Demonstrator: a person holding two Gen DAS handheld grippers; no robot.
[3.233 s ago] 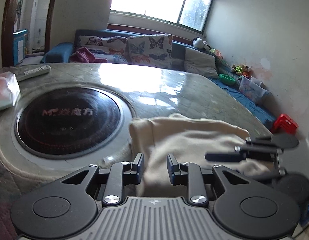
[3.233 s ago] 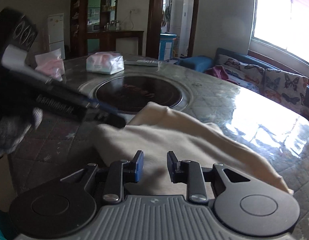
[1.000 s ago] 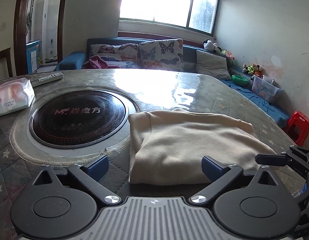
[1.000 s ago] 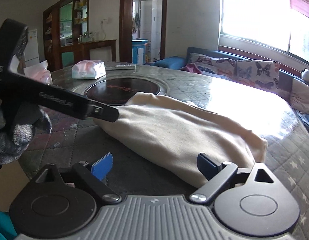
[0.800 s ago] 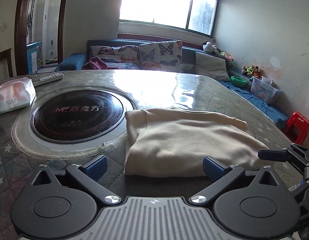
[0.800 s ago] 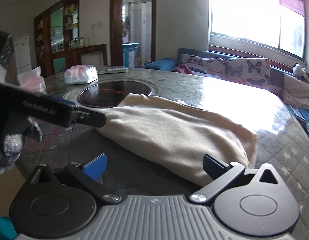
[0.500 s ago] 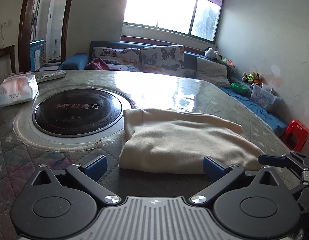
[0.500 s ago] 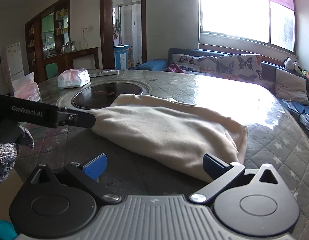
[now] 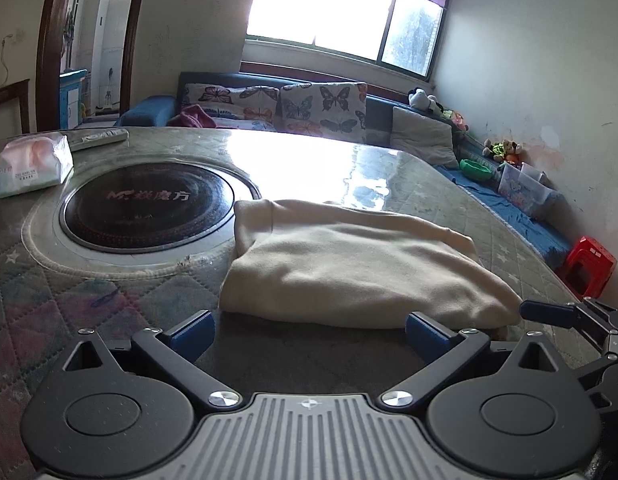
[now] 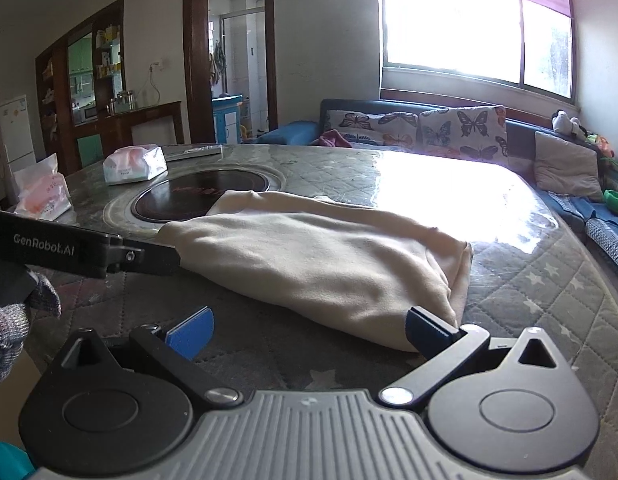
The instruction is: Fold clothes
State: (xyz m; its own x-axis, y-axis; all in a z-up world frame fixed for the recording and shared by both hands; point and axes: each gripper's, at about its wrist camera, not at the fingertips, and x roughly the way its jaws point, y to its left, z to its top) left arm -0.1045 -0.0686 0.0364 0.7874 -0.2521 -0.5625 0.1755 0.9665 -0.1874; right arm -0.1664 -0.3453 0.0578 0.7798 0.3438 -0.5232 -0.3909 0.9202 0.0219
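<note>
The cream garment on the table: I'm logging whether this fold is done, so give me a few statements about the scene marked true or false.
1. The cream garment lies folded on the table. True.
2. The left claw is shut on the garment. False: its fingers are spread wide and hold nothing.
3. The right claw is open. True.
4. The garment covers the whole dark round plate. False: it lies beside the plate, at most touching its rim.
5. A tissue pack sits on the table. True.

I see a cream garment [image 9: 349, 268] beside the black cooktop [image 9: 149, 208]; behind it, butterfly-print cushions [image 9: 321, 108].
</note>
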